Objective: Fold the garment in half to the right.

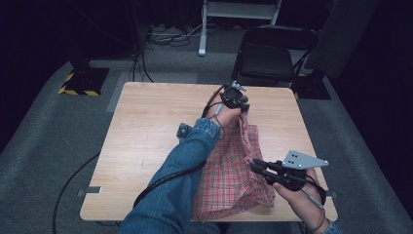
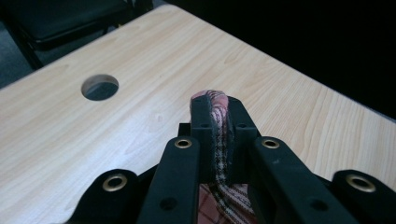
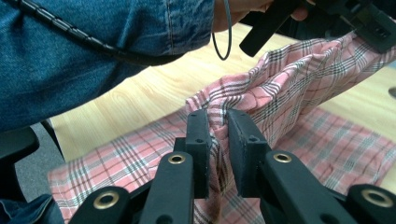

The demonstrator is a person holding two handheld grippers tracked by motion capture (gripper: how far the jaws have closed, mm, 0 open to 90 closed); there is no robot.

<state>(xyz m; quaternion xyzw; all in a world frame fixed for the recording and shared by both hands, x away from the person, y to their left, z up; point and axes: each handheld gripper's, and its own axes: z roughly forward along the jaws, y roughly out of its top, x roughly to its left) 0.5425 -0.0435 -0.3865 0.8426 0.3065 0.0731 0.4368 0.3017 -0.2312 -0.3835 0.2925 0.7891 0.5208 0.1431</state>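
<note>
Pink plaid cloth [image 1: 229,165], soft and limp, is sagging between the left gripper [image 1: 242,108] and right gripper [image 1: 256,167], both clamping its edge near the desk's [image 1: 146,126] right side.

Left tool [image 1: 242,108] reaches far forward, right tool [image 1: 256,165] near; both clamped.

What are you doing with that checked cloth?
A person holds a tool in each hand, and both are clamped on a pink checked cloth on a wooden table. The left tool pinches one edge at the far side; the right tool pinches a fold nearer the person. The cloth stretches between them, partly lifted.
</note>
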